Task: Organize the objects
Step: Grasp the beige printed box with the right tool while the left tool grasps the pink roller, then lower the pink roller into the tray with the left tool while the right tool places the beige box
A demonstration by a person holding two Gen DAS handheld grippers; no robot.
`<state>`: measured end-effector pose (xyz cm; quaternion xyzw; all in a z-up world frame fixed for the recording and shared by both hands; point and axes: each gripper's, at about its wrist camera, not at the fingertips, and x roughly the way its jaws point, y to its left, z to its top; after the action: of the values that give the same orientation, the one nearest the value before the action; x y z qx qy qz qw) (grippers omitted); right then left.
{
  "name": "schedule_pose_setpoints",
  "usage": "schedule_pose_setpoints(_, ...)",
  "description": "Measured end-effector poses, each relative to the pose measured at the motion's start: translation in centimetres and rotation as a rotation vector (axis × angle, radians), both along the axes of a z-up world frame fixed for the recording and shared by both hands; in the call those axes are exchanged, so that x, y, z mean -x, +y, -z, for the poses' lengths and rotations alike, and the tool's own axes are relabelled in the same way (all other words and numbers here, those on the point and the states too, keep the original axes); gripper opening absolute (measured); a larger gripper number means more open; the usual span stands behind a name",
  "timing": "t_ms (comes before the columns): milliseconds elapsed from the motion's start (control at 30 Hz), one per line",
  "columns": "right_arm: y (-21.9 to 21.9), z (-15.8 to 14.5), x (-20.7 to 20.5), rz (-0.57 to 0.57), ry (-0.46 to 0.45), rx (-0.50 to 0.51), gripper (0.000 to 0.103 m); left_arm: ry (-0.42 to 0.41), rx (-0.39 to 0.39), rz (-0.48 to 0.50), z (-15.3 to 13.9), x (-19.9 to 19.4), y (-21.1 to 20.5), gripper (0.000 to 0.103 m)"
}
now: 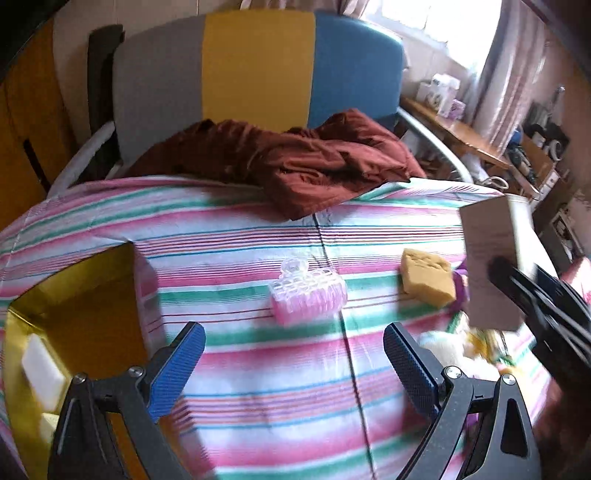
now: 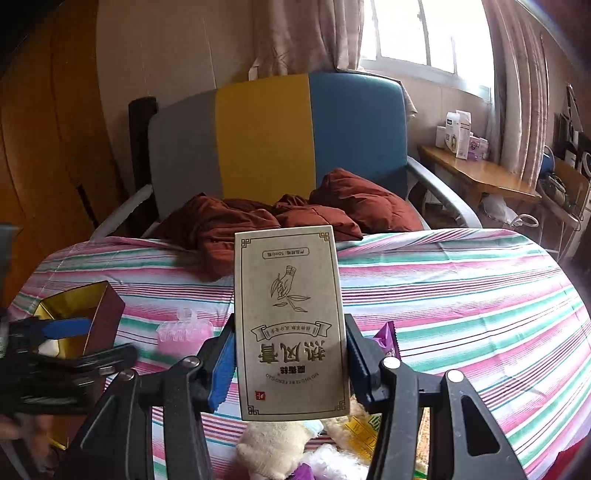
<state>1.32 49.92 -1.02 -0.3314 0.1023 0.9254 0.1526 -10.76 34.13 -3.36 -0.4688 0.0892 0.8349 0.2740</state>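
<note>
Right gripper (image 2: pixel 290 363) clamped on grey printed carton (image 2: pixel 290 325), held upright above striped cloth (image 2: pixel 461 295), print upside down. Left gripper (image 1: pixel 293 350) jaws wide apart, empty, over bare stripes. Pink hair clip (image 1: pixel 308 291) at 12 o'clock of it, sponge (image 1: pixel 428 277) at 2, gold-lined box (image 1: pixel 74 288) at 10. Cloth's far edge under maroon garment (image 1: pixel 295 162). Only right view shows purple wrapper (image 2: pixel 388 338).

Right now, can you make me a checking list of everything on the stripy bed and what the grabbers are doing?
Surface: pink, green and white striped bedsheet.
Job's things: beige printed carton, gold-lined open box, pink plastic hair claw, yellow sponge block.
Clutter: rust-red crumpled cloth; cream plush toy, purple wrapper.
Grippers: left gripper jaws open, empty; right gripper clamped on carton.
Cables: nothing seen.
Surroundings: grey, yellow and blue headboard, wooden desk, window.
</note>
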Motion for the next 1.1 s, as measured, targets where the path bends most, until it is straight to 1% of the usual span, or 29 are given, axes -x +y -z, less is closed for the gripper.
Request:
schedule_pose_setpoints(133, 0.0, -0.2, -0.3, -0.016, 0.011, 0.009, 0.052, -0.033, 0.045, -0.044, 1.9, 1.6, 2.5, 0.098)
schedule_pose_setpoints(200, 0.1, -0.2, -0.4, -0.018, 0.017, 0.014, 0.052, -0.051, 0.054, -0.064, 2.8, 2.2, 3.3, 0.099)
schedule_pose_setpoints(267, 0.1, -0.4, -0.5, -0.025, 0.023, 0.021, 0.052, -0.042, 0.095, -0.097, 3.7, 3.0, 4.1, 0.099)
schedule_pose_setpoints(333, -0.1, -0.5, -0.4, -0.030, 0.026, 0.015, 0.052, -0.081, 0.094, -0.116, 4.6, 3.9, 4.5, 0.099)
schedule_pose_setpoints(400, -0.2, -0.4, -0.3, -0.034, 0.024, 0.011, 0.052, -0.090, 0.077, -0.127, 5.1, 4.4, 4.7, 0.097)
schedule_pose_setpoints(433, -0.2, -0.4, -0.2, -0.034, 0.021, 0.009, 0.052, -0.085, 0.075, -0.121, 5.4, 4.6, 4.8, 0.086)
schedule_pose_setpoints(467, -0.2, -0.3, -0.1, -0.035, 0.017, 0.010, 0.052, -0.092, 0.071, -0.104, 5.7, 4.7, 5.0, 0.070)
schedule_pose_setpoints(500, -0.2, -0.1, -0.1, -0.041, 0.012, 0.011, 0.052, -0.107, 0.074, -0.085, 6.0, 4.7, 5.1, 0.069)
schedule_pose_setpoints(533, -0.2, 0.0, 0.0, -0.045, 0.007, 0.010, 0.052, -0.093, 0.067, -0.074, 6.0, 4.4, 5.0, 0.069)
schedule_pose_setpoints(633, -0.4, 0.3, 0.2, -0.059, -0.007, 0.005, 0.052, -0.068, 0.067, -0.029, 5.4, 3.2, 4.6, 0.068)
schedule_pose_setpoints(800, -0.8, 0.7, 0.3, -0.071, -0.021, -0.003, 0.052, 0.001, 0.008, 0.008, 2.2, -0.2, 2.1, 0.069)
schedule_pose_setpoints(933, -1.1, 1.3, 0.5, -0.086, -0.039, 0.003, 0.052, 0.095, -0.030, 0.037, -1.2, -3.5, -1.2, 0.069)
schedule_pose_setpoints(1033, -1.9, 1.6, 0.6, -0.110, -0.049, -0.007, 0.052, 0.142, -0.056, 0.036, -3.0, -5.0, -3.4, 0.069)
schedule_pose_setpoints(1100, -2.4, 1.6, 0.6, -0.129, -0.050, -0.012, 0.052, 0.177, -0.055, 0.024, -4.0, -5.9, -5.6, 0.069)
